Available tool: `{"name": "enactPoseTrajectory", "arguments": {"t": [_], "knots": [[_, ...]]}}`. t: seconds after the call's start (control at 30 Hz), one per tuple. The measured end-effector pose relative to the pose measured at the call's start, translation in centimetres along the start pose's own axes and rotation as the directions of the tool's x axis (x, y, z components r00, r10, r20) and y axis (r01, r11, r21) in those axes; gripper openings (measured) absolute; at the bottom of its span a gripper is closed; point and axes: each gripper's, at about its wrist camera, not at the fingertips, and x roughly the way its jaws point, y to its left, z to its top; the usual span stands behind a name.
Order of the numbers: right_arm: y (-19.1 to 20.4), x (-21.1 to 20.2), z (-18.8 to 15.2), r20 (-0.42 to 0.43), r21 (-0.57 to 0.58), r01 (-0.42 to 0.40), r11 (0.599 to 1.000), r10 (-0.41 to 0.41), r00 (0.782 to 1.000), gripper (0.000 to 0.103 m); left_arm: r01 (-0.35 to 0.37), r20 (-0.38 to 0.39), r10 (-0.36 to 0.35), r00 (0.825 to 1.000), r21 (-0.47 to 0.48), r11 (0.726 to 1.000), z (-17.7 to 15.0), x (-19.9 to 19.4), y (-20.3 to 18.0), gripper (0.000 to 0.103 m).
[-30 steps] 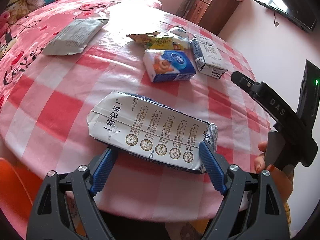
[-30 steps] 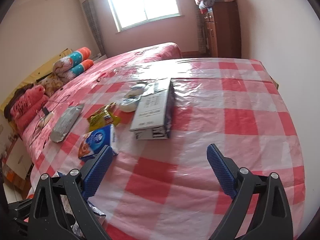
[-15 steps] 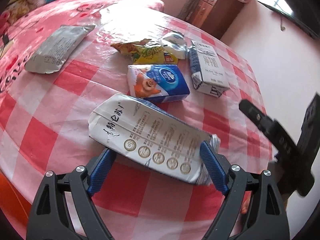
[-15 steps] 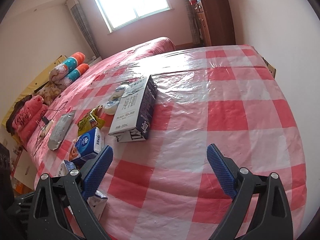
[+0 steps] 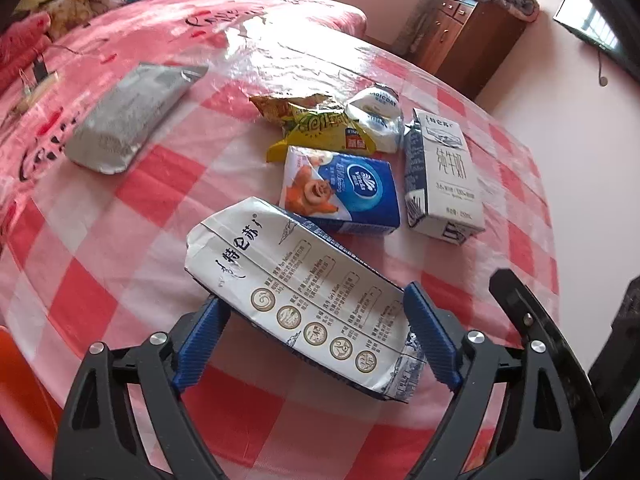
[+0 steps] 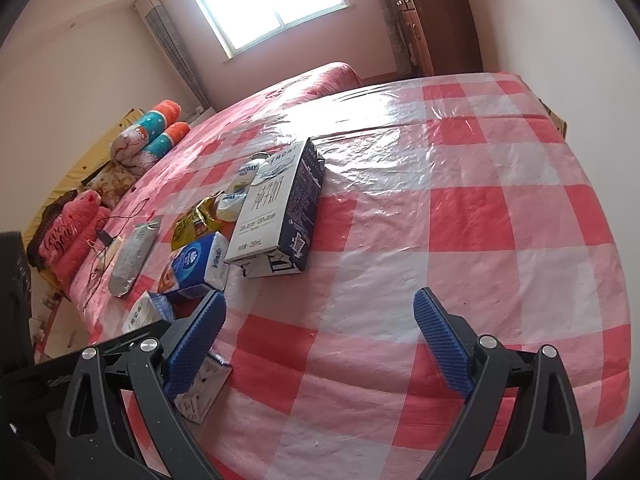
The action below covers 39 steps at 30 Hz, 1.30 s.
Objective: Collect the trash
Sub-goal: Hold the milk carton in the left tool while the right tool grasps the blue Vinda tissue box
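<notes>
step: left gripper (image 5: 316, 336) is straddling the flattened white carton (image 5: 304, 300) at the near table (image 5: 120, 240) edge, pickup not yet done
left gripper: jaws have just been widening; carton is sitting between the blue pads, right pad looks at its edge, no firm squeeze visible, so reading as open
right gripper (image 6: 320, 344): jaws are standing wide, nothing between them, hovering over bare checked cloth
trash: blue tissue pack (image 5: 344, 192), upright-lettered milk carton (image 5: 440, 176), yellow snack bag (image 5: 316, 124), crumpled white wrapper (image 5: 376, 116), grey pouch (image 5: 128, 116), all lying on the table beyond the carton
bin: not showing in either view
next: probably closing on the carton across its width, then lifting; flat, crushed board may be slipping or buckling
</notes>
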Motion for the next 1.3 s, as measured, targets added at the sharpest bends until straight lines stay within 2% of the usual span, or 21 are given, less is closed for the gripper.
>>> {"name": "enactPoseTrajectory", "arguments": {"t": [0.27,0.43,0.6,0.73,0.9,1.03,1.3], "knots": [[-0.7,0.3,0.2,-0.023,0.026,-0.034,0.999,0.035,0.999,0.094,-0.051,-0.016,0.051,0.999,-0.051,0.997,0.8,0.5,-0.5,0.095],[-0.7,0.3,0.2,-0.029,0.025,-0.046,0.999,0.047,0.999,0.094,-0.134,-0.026,0.132,0.991,-0.094,0.986,1.2,1.2,0.1,0.095],[-0.8,0.4,0.3,-0.035,0.024,-0.06,0.998,0.061,0.998,0.094,-0.176,-0.014,0.175,0.984,-0.068,0.982,1.3,1.5,0.2,0.095],[-0.8,0.5,0.3,-0.038,0.023,-0.071,0.997,0.071,0.997,0.094,-0.184,-0.016,0.183,0.983,-0.046,0.982,1.4,1.7,0.1,0.094],[-0.9,0.5,0.4,-0.04,0.026,-0.086,0.996,0.087,0.995,0.095,-0.187,-0.029,0.186,0.982,-0.009,0.982,1.2,1.9,-0.1,0.081],[-1.1,0.5,0.4,-0.04,0.03,-0.093,0.995,0.094,0.995,0.095,-0.224,-0.019,0.224,0.974,0.034,0.974,0.9,1.8,0.0,0.063],[-0.8,0.5,0.5,-0.042,0.021,-0.083,0.996,0.084,0.996,0.095,-0.174,-0.008,0.176,0.984,0.103,0.979,0.4,1.5,0.5,0.063]]}}
